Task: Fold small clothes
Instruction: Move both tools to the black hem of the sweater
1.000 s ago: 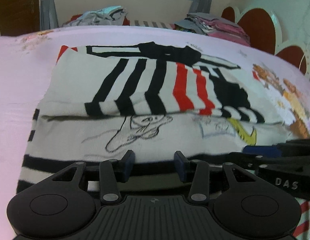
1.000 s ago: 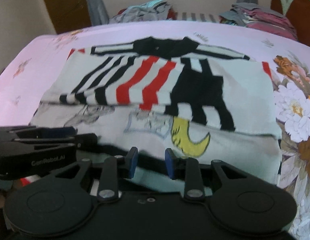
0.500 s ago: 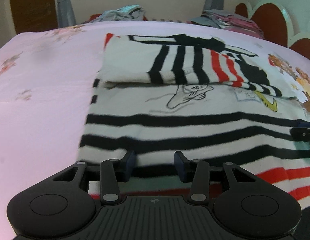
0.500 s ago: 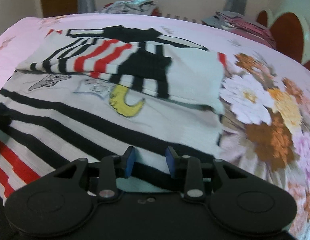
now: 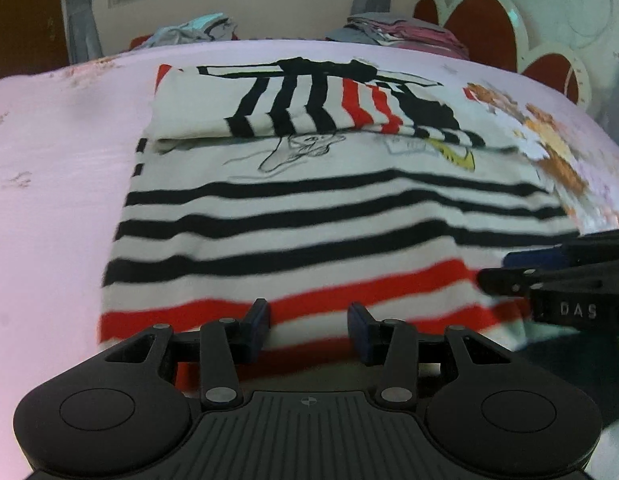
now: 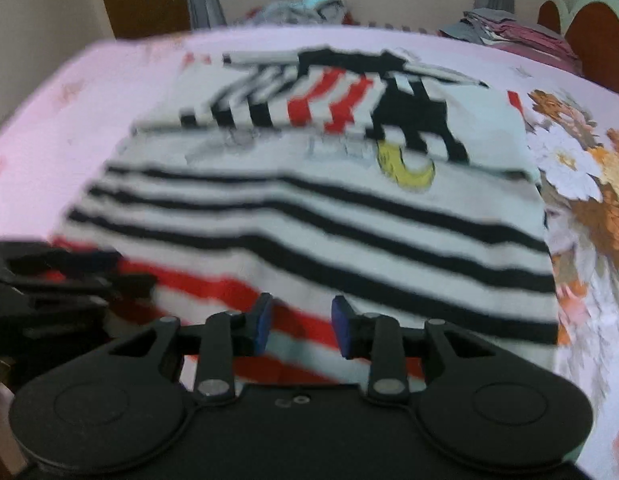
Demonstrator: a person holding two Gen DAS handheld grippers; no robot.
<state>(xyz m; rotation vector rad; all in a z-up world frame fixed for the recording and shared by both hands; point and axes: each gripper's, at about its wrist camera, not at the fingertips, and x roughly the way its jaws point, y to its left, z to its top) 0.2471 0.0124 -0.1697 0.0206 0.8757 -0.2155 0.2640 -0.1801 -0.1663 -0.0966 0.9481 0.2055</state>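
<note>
L wrist view: striped shirt (image 5: 333, 216) is lying on the pink bed (image 5: 57, 168), sleeves folded in, long axis running away from cam. Left claw (image 5: 308, 326) is sitting released over the near hem; right claw (image 5: 509, 268) is poking in from the side. Folded clothes stack (image 5: 405, 34) is resting far back.

R wrist view: blurry. Right claw (image 6: 302, 326) is gaping over the shirt's hem; hem itself is hidden.

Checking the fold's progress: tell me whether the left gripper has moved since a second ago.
Yes. The left gripper has pulled back toward the shirt's near hem; the folded sleeves now sit farther ahead.
</note>
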